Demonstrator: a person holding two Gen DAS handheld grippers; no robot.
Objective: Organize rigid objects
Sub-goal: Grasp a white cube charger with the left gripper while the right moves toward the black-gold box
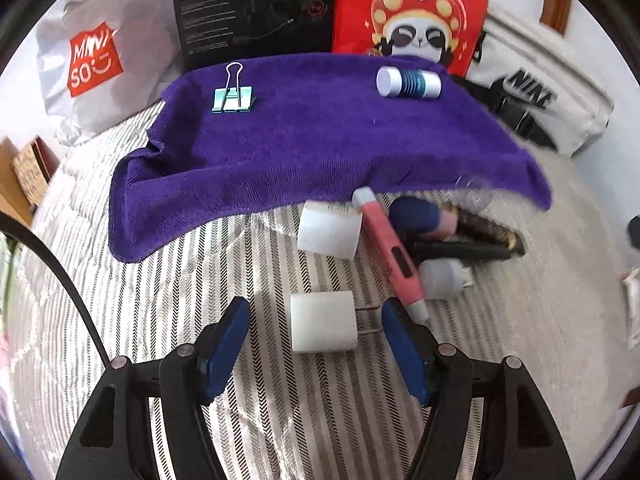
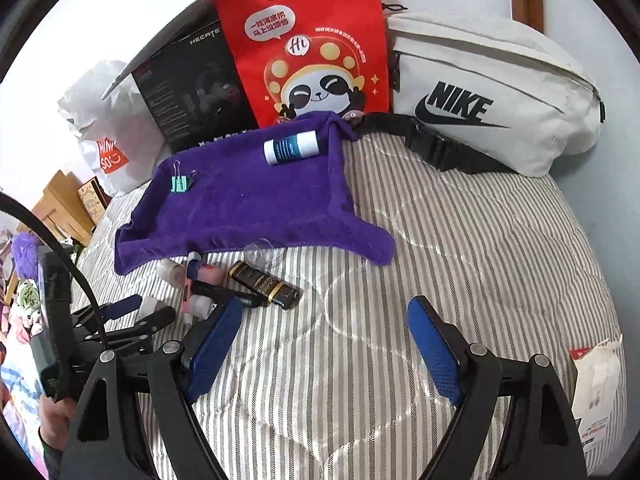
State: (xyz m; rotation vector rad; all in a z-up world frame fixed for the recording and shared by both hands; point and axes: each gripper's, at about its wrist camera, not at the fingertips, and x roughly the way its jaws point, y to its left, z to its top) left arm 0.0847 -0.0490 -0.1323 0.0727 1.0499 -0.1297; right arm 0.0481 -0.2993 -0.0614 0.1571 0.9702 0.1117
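Observation:
A purple towel (image 1: 304, 148) lies on the striped bed, holding a green binder clip (image 1: 233, 98) and a white-and-blue tube (image 1: 408, 83). In front of it lies a pile: two white plug adapters (image 1: 323, 328) (image 1: 329, 230), a pink pen (image 1: 394, 256), a black stick (image 1: 460, 251), a dark gold-trimmed tube (image 2: 266, 283) and a clear suction cup (image 2: 262, 254). My left gripper (image 1: 316, 320) is open around the nearer white adapter, not touching. My right gripper (image 2: 326, 320) is open and empty over bare bedding, right of the pile. The towel (image 2: 248, 196) also shows in the right wrist view.
Behind the towel stand a white MINISO bag (image 1: 96, 64), a black box (image 1: 252, 8), a red panda bag (image 2: 312, 48) and a white Nike pouch (image 2: 492, 96). A white packet (image 2: 596, 384) lies at the right bed edge. Wooden furniture (image 2: 60, 208) stands left.

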